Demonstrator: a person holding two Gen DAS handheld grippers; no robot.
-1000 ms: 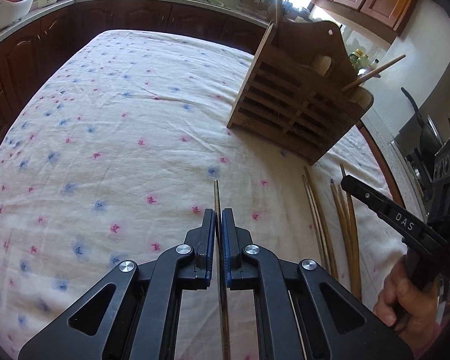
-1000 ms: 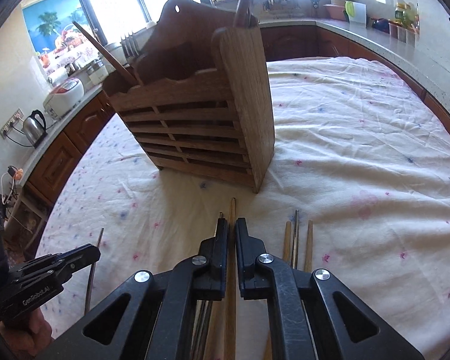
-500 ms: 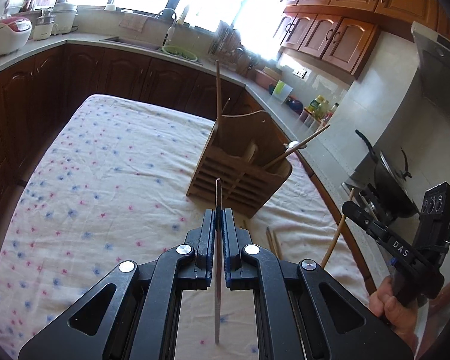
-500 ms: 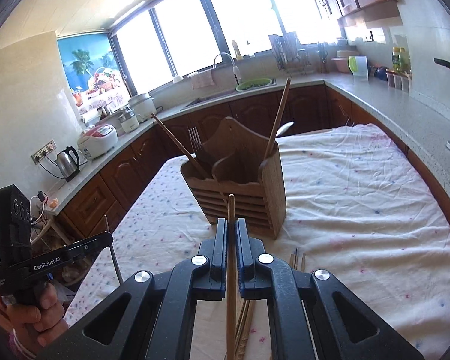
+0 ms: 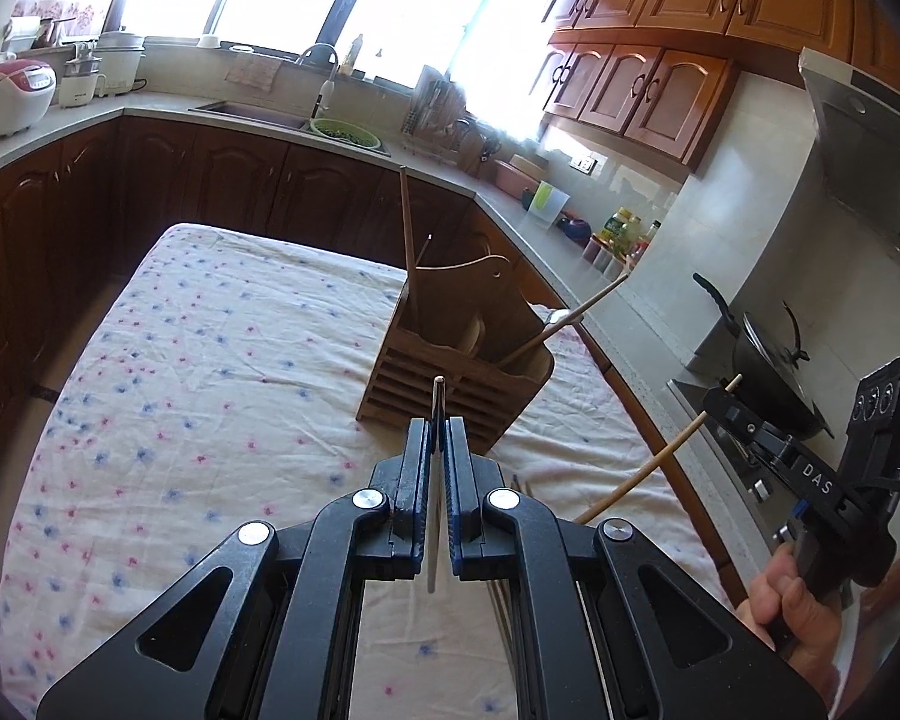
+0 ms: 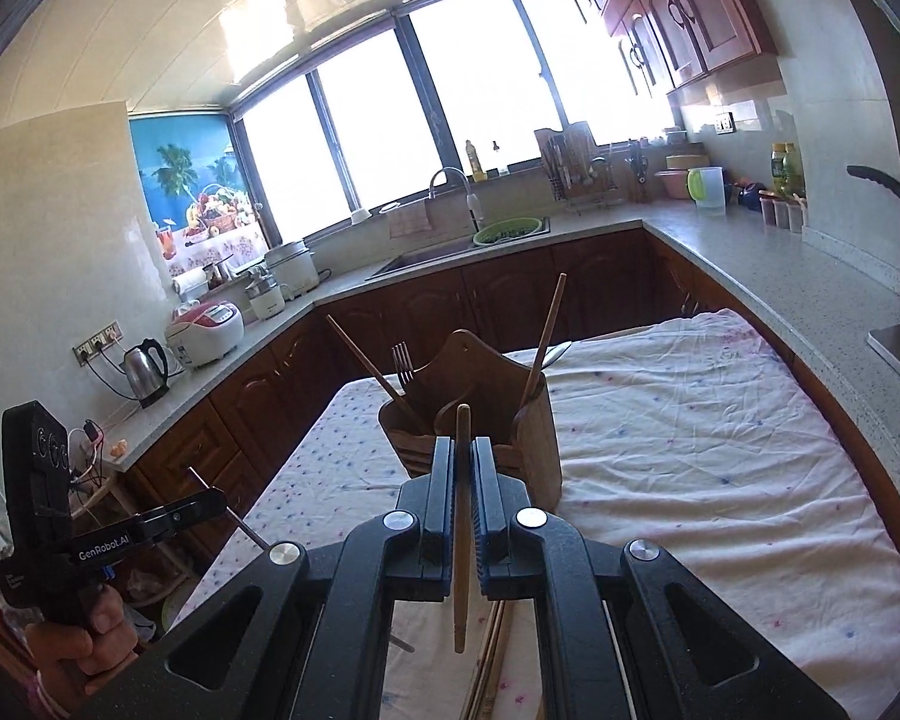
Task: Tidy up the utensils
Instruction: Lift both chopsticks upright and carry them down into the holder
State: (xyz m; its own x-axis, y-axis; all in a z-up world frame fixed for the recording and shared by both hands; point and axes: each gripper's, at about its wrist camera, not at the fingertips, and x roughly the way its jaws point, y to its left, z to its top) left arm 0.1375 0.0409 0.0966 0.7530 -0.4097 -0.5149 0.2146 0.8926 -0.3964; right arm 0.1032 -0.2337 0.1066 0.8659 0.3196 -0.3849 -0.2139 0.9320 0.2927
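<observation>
Both grippers are clamped tight on one stick each, the left gripper (image 5: 439, 441) on a thin metal chopstick (image 5: 435, 480) and the right gripper (image 6: 463, 468) on a wooden chopstick (image 6: 462, 516), held aimed toward the wooden utensil holder (image 5: 462, 372) mid-frame, presumably to drop them in.

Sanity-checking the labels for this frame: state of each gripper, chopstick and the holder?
left gripper: shut on metal chopstick, held above the table
right gripper: shut on wooden chopstick, also clear of the table
wooden utensil holder: upright on the tablecloth, partly filled with chopsticks and a fork
loose chopsticks: lying flat on the cloth, not yet sorted
</observation>
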